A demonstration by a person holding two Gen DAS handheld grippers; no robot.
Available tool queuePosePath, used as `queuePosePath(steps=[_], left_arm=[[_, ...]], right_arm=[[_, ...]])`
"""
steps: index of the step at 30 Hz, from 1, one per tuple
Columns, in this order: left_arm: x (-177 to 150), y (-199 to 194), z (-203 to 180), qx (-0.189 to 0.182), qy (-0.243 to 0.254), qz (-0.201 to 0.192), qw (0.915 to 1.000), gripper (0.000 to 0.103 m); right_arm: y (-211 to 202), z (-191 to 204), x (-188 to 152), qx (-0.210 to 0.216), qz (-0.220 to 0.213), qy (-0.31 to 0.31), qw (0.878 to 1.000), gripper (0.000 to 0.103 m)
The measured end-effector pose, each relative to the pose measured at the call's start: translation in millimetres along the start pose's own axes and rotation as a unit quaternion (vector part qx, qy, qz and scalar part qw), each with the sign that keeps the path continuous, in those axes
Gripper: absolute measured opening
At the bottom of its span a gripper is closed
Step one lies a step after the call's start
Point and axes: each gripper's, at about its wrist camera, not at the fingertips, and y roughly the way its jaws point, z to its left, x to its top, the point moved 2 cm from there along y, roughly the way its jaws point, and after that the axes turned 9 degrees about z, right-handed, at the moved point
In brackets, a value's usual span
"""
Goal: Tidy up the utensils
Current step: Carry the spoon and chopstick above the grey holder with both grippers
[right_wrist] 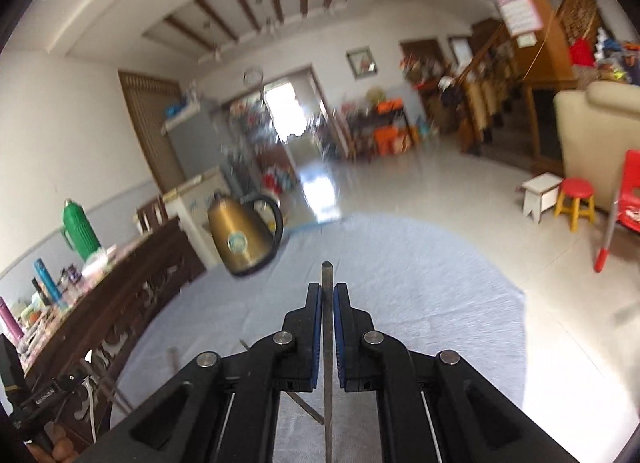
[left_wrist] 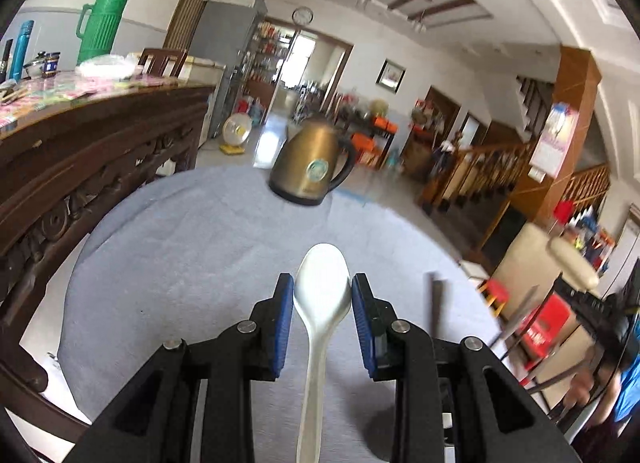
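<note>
A brass-coloured electric kettle [left_wrist: 310, 163] with a black handle and a round green emblem stands at the far edge of a table covered by a pale grey-blue cloth [left_wrist: 192, 247]. Left of the table runs a dark carved wooden sideboard [left_wrist: 92, 151]; on its top stand a green thermos jug [left_wrist: 103, 21] and a blue flask [left_wrist: 21, 47]. A wall clock [left_wrist: 302, 15] hangs above the far doorway. In the right wrist view, a red-topped stool [right_wrist: 576, 201] and a small white stool [right_wrist: 540, 193] stand side by side on the tiled floor, before a cream sofa [right_wrist: 596, 131].
</note>
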Motion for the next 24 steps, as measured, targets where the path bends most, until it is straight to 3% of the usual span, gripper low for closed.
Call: queuePosePath(steps=[6,15,24], left_arm=[[0,-35,-36,-0.035,0.018,-0.046,0.9982,0.031],[1,-40,-71,-0.024,0.046,-0.071,0.9961,0.031],[6,-28,-93,0.025,0.063,-0.063,0.9957,0.031]], right_arm=[[-55,19,1,-0.026,-0.079,-0.008,0.997,0.007],[-118,60,21,-0.026,-0.187,-0.013,0.982,0.007],[-140,104,31,0.024,-0.212,-0.021,0.977,0.007]])
